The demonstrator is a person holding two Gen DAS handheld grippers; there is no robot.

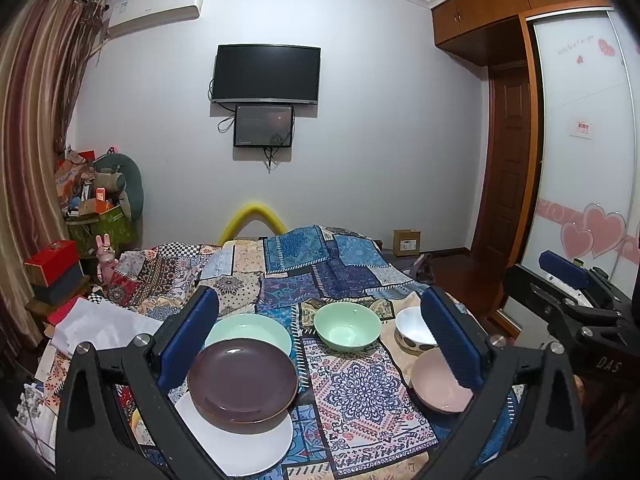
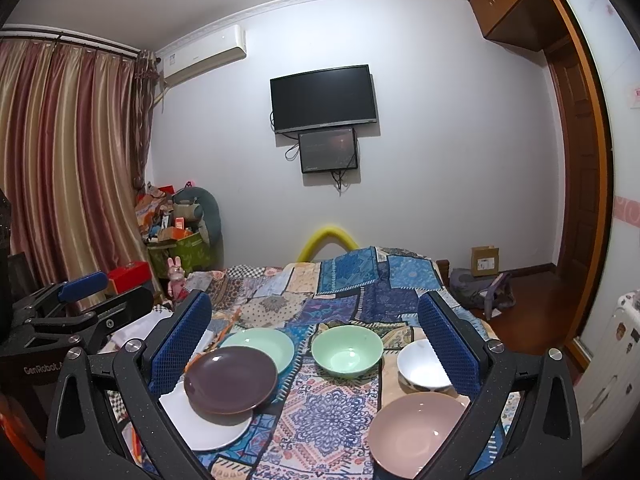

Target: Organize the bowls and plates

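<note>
On a patchwork cloth (image 1: 352, 392) lie a purple plate (image 1: 243, 380) stacked on a white plate (image 1: 240, 440), with a pale green plate (image 1: 250, 332) just behind. A green bowl (image 1: 347, 330) stands in the middle, a white dotted bowl (image 1: 414, 330) to its right, and a pink bowl (image 1: 440, 386) nearer. My left gripper (image 1: 320, 344) hovers open above them, holding nothing. The right wrist view shows the same purple plate (image 2: 230, 380), green bowl (image 2: 347, 350), white bowl (image 2: 424, 366) and pink bowl (image 2: 416, 432). My right gripper (image 2: 316, 356) is open and empty too.
The cloth covers a bed that runs back to a wall with two screens (image 1: 266, 74). Boxes and clutter (image 1: 96, 208) pile up at the left by the curtain. A wardrobe (image 1: 584, 160) and wooden floor (image 2: 532, 300) lie to the right.
</note>
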